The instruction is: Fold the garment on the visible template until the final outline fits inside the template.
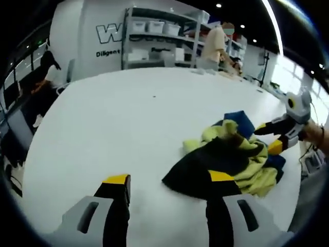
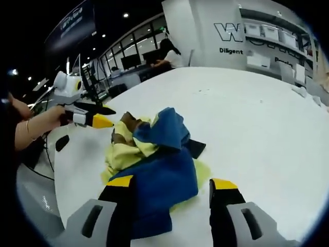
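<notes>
Lab or workshop hall — shelving (image 1: 154,38) with storage bins (image 1: 155,26), ceiling spotlights, big white table (image 1: 128,118).

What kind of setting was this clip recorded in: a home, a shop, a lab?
Most likely a company lab or data-collection workspace, not a home. A large white table holds the crumpled garment, shelving with storage bins lines a branded wall, and people work at monitor desks in the background.

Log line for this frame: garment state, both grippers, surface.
garment: crumpled heap, unfolded | left gripper: open, near heap | right gripper: open, heap between jaws | white table: no template outline discernible
</notes>
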`<state>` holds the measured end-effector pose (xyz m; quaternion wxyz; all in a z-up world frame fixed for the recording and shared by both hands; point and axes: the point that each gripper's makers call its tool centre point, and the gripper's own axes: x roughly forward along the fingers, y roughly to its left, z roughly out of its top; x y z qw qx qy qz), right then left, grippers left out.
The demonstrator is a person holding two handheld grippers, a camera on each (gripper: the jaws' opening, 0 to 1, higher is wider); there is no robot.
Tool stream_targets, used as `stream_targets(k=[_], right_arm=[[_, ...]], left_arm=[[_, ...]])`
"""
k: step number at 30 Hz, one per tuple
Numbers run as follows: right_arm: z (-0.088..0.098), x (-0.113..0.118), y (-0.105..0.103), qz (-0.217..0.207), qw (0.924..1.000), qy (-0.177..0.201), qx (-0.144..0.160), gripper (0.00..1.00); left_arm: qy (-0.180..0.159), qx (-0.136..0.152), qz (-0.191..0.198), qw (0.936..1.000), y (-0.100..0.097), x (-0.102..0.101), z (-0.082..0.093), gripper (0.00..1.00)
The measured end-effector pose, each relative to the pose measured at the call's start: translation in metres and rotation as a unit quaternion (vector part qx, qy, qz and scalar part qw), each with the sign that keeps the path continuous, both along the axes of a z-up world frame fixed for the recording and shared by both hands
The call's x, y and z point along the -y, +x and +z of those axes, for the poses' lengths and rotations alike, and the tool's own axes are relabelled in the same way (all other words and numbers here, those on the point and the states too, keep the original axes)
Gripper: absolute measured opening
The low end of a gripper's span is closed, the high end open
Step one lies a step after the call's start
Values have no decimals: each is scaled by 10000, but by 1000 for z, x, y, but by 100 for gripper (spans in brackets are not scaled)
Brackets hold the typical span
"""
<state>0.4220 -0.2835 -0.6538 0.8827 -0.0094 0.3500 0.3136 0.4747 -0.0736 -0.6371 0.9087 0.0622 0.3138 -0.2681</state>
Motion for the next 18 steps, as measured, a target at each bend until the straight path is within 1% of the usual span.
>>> stream_targets(k=[2, 4, 5, 7, 9, 11, 13, 15, 17, 18], right_arm=[[0, -1, 0, -5, 10000, 25, -7, 48], [-2, -1, -1, 10, 10000, 44, -31, 44], [-3, -2, -2, 29, 10000, 59, -57, 42], [-4, -2, -2, 31, 10000, 62, -70, 39], [-4, -1, -2, 16, 10000, -3, -21, 35], [-4, 1, -1, -14, 10000, -57, 18, 29], [-2, 5, -1, -61, 9999, -120, 42, 26], [-1, 7, 1, -90, 9999, -128, 61, 19], [-1, 12, 3, -136, 9996, -240, 98, 6], [0, 12, 2, -109, 9995, -252, 128, 2]], left_arm=[[32, -88, -233, 9997, -2, 5, -4, 49], [8, -152, -280, 9995, -2, 7, -8, 48], [-17, -249, -386, 9989, -3, 10, -12, 46], [-72, -318, -480, 9983, -5, 14, -15, 42], [-176, -380, -573, 9975, -7, 19, -17, 35], [-178, -386, -657, 9969, -9, 23, -18, 24], [-112, -358, -738, 9966, -10, 27, -20, 17], [-72, -368, -723, 9967, -10, 28, -22, 11], [87, -482, -528, 9974, -8, 22, -28, 7], [76, -441, -533, 9976, -4, 22, -30, 6]])
